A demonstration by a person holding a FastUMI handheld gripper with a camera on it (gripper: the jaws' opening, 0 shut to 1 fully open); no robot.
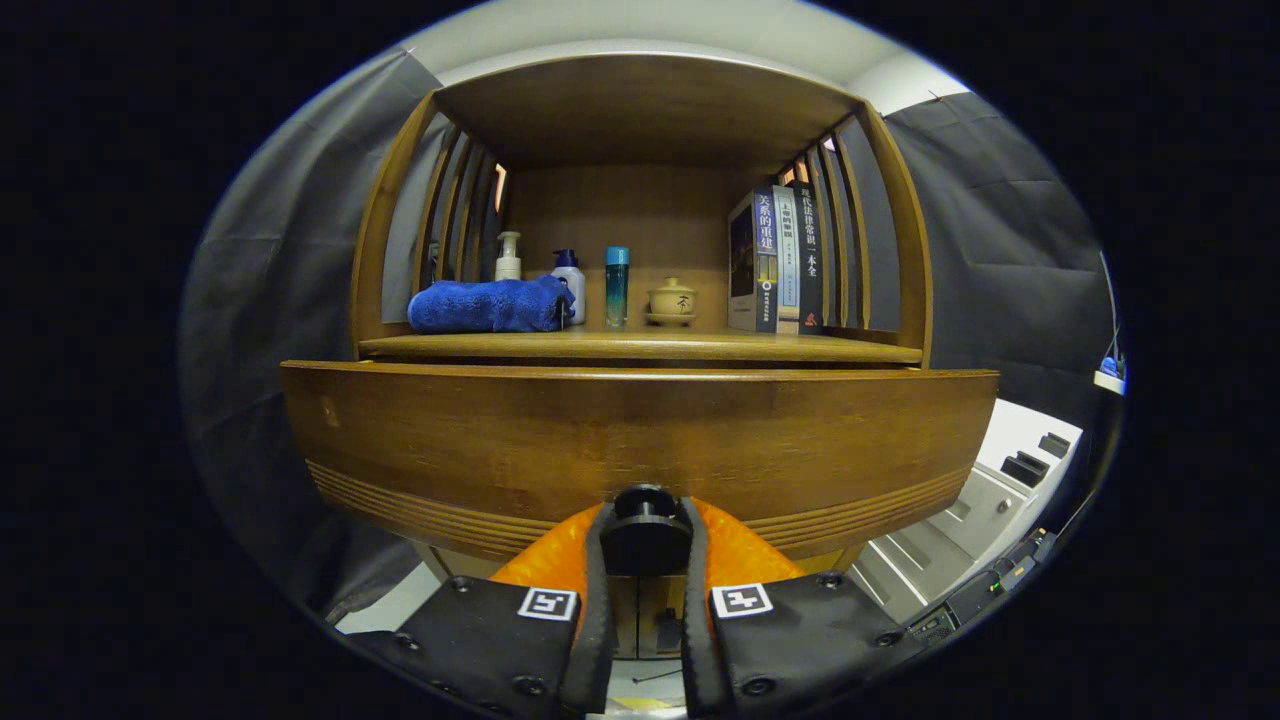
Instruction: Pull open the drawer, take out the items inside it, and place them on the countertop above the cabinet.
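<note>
A wooden drawer front (pixel 640 440) stands right ahead of me, its top edge drawn out a little in front of the countertop (pixel 640 346). Its round dark knob (pixel 645 528) sits between my two fingers, and my gripper (pixel 645 560) is shut on it, one finger pressing each side. The drawer's inside is hidden behind its front panel. On the countertop above lie a blue towel (pixel 488 305), a white pump bottle (pixel 508 258), a white bottle with a blue cap (pixel 570 280), a teal bottle (pixel 617 287) and a small lidded cup (pixel 672 301).
Three upright books (pixel 778 262) stand at the right end of the countertop, under a wooden shelf roof with slatted sides. A white unit (pixel 990 490) with dark handles stands low to the right of the cabinet.
</note>
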